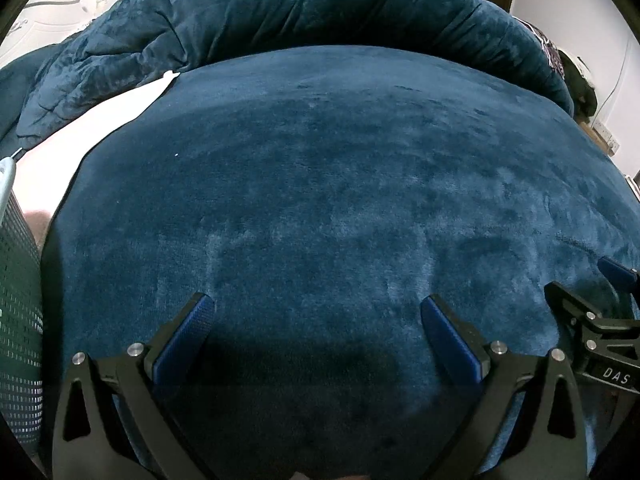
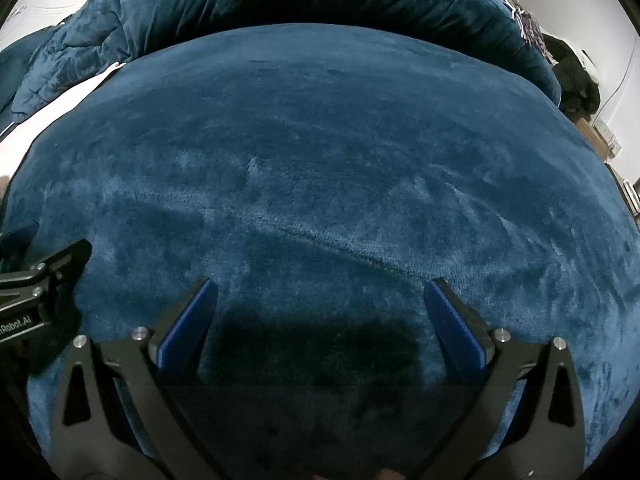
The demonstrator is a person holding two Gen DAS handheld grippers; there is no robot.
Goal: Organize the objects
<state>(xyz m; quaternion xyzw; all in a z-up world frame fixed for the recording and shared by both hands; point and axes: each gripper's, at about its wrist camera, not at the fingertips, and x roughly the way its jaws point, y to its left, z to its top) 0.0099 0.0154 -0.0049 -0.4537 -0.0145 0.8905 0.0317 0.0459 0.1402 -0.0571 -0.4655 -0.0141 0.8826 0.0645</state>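
A dark teal plush blanket (image 1: pixel 320 168) lies spread flat over a bed and fills both views (image 2: pixel 320 160). My left gripper (image 1: pixel 318 306) is open and empty, low over the blanket's near part. My right gripper (image 2: pixel 320 290) is open and empty just to its right, also low over the blanket. The right gripper's fingers (image 1: pixel 580 308) show at the right edge of the left wrist view. The left gripper's fingers (image 2: pixel 60 260) show at the left edge of the right wrist view. No other loose object is visible on the blanket.
A bunched teal quilt (image 1: pixel 260 12) lies along the far side of the bed. White sheet (image 1: pixel 120 112) shows at the left. A green perforated basket (image 1: pixel 20 320) stands at the left edge. Dark clothing (image 2: pixel 576 80) and a wall socket (image 2: pixel 608 136) are at the right.
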